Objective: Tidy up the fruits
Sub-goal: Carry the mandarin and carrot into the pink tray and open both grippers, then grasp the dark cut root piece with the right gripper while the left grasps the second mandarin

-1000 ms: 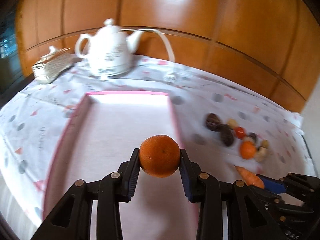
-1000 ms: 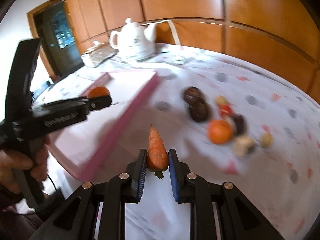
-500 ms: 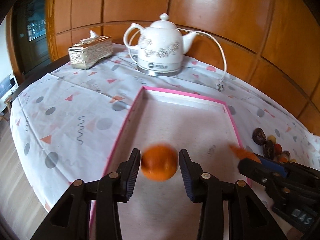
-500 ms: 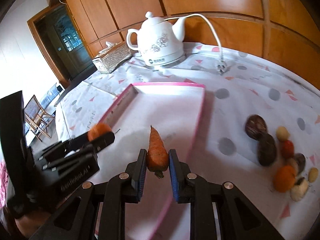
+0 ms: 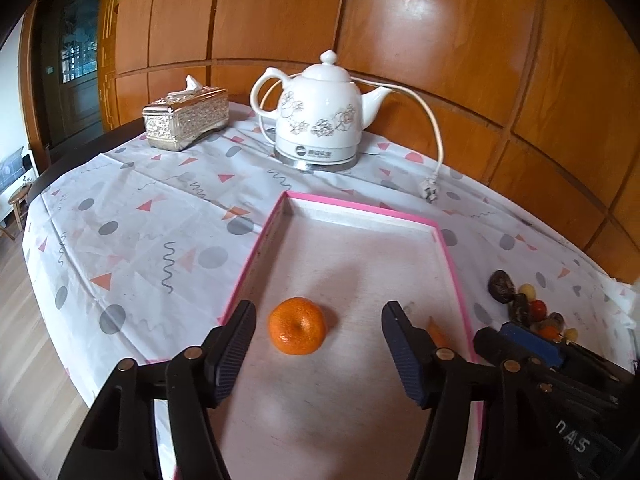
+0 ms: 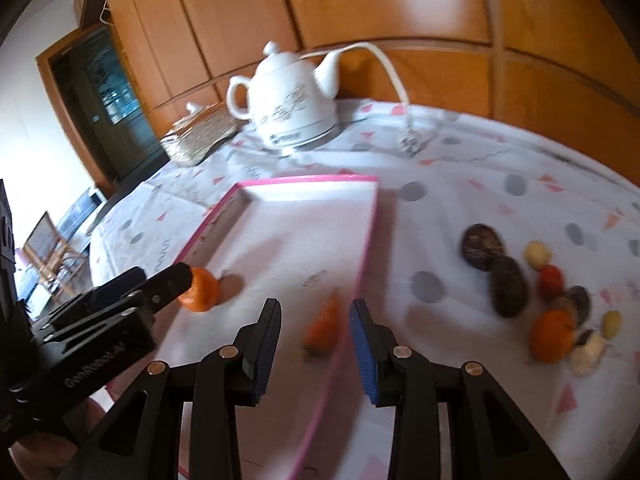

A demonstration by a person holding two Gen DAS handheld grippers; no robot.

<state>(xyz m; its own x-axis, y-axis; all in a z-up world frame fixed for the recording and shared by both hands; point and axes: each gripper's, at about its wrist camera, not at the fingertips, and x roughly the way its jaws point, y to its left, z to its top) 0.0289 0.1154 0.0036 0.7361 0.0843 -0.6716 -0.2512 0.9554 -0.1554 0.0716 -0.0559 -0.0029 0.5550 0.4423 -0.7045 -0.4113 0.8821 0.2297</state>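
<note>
Your left gripper (image 5: 316, 344) stands wide apart around the orange (image 5: 297, 331) resting in the tray (image 5: 362, 213); your right gripper (image 6: 314, 334), fingers apart, frames the blurred carrot (image 6: 323, 328), seemingly released.

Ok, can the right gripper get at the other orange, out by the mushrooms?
Probably yes. The right gripper is open, and that orange sits uncovered on the cloth at the pile's near edge, outside the tray.

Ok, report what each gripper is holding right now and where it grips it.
Nothing is held. The left gripper is open around the orange lying in the pink tray; the right gripper is open, the blurred carrot loose between its fingers.
</note>
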